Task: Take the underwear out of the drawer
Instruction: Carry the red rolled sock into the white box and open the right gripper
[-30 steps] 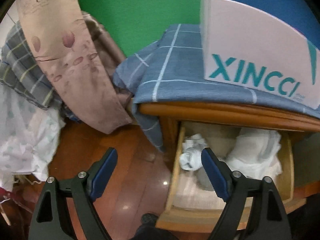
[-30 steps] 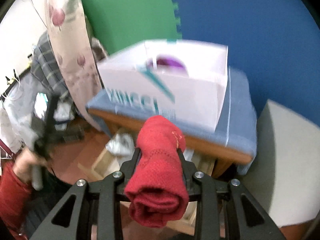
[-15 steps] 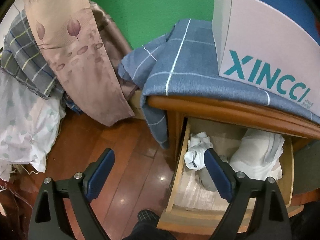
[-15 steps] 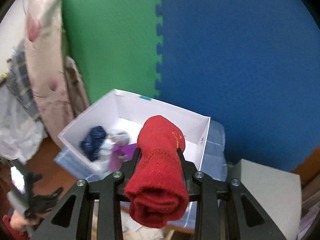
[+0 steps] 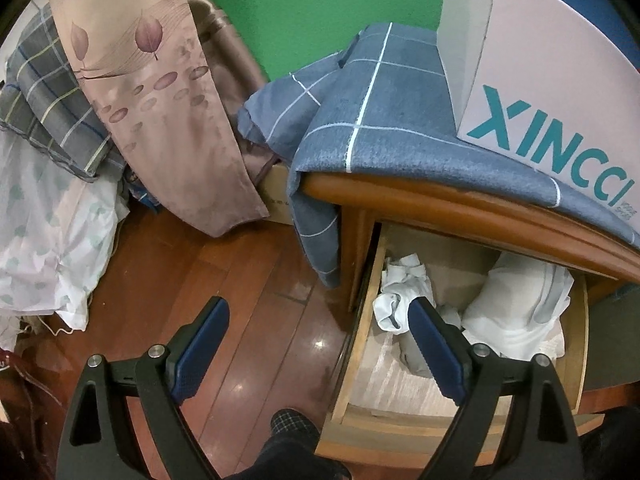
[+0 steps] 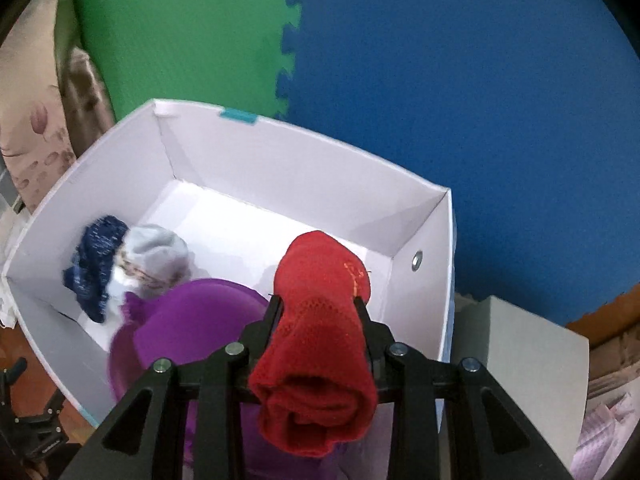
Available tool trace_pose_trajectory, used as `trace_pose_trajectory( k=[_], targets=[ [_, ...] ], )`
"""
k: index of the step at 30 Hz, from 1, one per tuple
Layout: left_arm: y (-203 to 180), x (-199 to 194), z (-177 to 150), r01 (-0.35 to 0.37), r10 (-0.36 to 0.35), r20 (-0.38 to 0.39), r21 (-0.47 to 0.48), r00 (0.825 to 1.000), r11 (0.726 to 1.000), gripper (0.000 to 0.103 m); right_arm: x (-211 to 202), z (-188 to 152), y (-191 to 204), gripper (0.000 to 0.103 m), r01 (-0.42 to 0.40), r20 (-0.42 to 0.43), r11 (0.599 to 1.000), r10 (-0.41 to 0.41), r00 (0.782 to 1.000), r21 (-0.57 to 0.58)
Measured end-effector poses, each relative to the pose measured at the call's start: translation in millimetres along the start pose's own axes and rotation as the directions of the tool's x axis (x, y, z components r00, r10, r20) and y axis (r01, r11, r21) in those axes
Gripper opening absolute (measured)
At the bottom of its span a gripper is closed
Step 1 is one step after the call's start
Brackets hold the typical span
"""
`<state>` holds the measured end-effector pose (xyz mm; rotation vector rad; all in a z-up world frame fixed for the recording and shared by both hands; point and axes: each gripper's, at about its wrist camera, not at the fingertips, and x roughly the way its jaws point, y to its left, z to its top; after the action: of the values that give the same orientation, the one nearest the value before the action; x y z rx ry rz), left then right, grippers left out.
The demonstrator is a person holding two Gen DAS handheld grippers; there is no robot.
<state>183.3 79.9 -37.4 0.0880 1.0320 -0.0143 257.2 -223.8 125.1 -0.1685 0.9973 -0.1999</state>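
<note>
My right gripper (image 6: 318,304) is shut on a rolled red underwear (image 6: 320,356) and holds it above the open white box (image 6: 280,168). The box holds a purple piece (image 6: 188,324), a grey piece (image 6: 154,252) and a dark blue piece (image 6: 94,264). My left gripper (image 5: 318,320) is open and empty above the floor, beside the open wooden drawer (image 5: 362,336). The drawer holds white garments (image 5: 400,292), (image 5: 520,312). The white box (image 5: 540,72) stands on the cabinet top.
A blue checked cloth (image 5: 380,120) covers the wooden cabinet. Patterned curtain (image 5: 160,100) and piled bedding (image 5: 48,200) lie left over the wood floor (image 5: 240,280). Green and blue foam mats (image 6: 440,80) form the wall. A grey box (image 6: 520,360) sits right of the white box.
My right gripper has risen with the red underwear and now hangs over the white box's opening. The left gripper has drifted back slightly, still open.
</note>
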Motion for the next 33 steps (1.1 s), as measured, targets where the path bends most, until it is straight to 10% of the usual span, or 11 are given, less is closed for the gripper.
trace_pose_trajectory(
  k=[17,33],
  targets=[
    [-4,7,0,0.008,-0.008,-0.031,0.013,0.999,1.000,0.089,9,-5,-10,0.055,-0.013,-0.024,0.999,0.015,1.000,0.050],
    [-2,20,-3,-0.008,0.009,-0.063,0.010,0.998,1.000,0.089,-103,-59,3,0.056,-0.106,0.228,0.991,0.122,0.966,-0.082]
  ],
)
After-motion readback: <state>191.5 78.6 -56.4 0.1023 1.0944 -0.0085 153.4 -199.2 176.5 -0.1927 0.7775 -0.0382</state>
